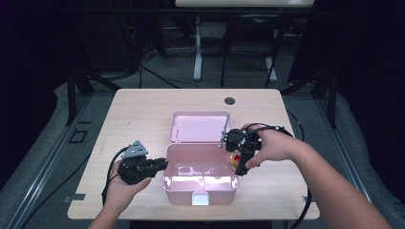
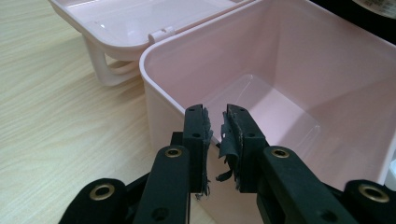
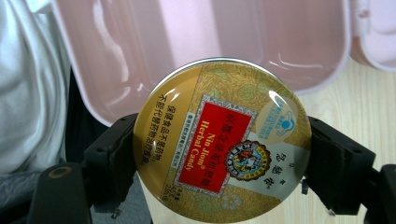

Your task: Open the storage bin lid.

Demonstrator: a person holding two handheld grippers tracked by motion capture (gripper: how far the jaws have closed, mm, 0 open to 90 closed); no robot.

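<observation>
Pink box empty, lid open

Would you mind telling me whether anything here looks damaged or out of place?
Yes: the padding on the left gripper fingers is torn, with ragged black strips hanging into the gap between them. Otherwise the pink box sits open and upright, and the right gripper holds the candy tin squarely.
</observation>
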